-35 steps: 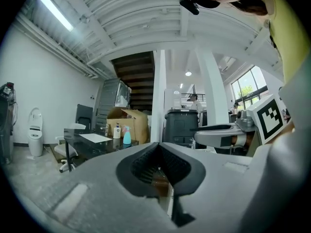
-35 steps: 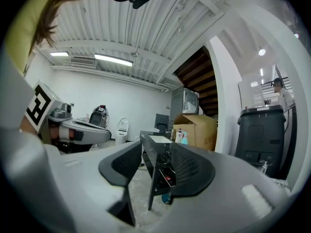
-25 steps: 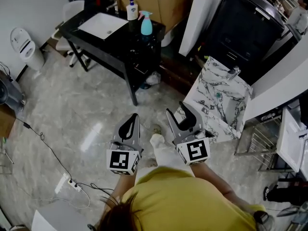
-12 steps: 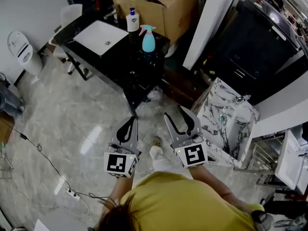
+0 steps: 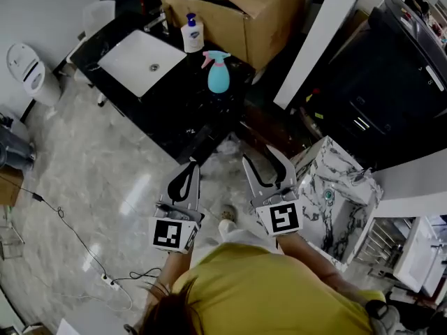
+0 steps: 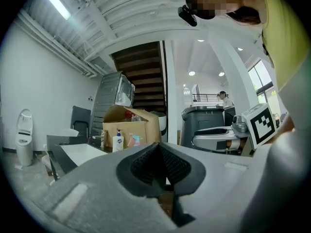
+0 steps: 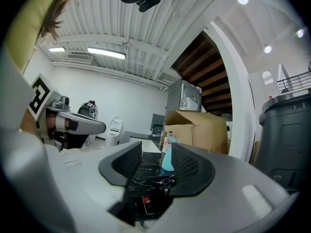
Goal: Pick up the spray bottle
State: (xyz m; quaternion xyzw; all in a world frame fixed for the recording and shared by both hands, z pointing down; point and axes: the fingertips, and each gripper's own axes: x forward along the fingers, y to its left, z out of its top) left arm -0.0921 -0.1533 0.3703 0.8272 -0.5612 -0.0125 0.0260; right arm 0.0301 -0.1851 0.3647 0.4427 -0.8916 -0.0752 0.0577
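The spray bottle, teal with a pink head, stands upright on the near right corner of a black table. Both grippers are held level over the floor, well short of that table. My left gripper is shut with nothing in it. My right gripper is open and empty. In the right gripper view the spray bottle shows far ahead between the open jaws of the right gripper. In the left gripper view, the pads of the left gripper meet, and the spray bottle is small in the distance.
A white pump bottle and a white sink basin share the black table. A large cardboard box stands behind it. A marble-topped cabinet is at the right, a white pillar beyond it. A cable crosses the floor at left.
Both grippers and the person have moved forward across the floor toward the black table, which now lies closer. Neither gripper's jaws have changed.
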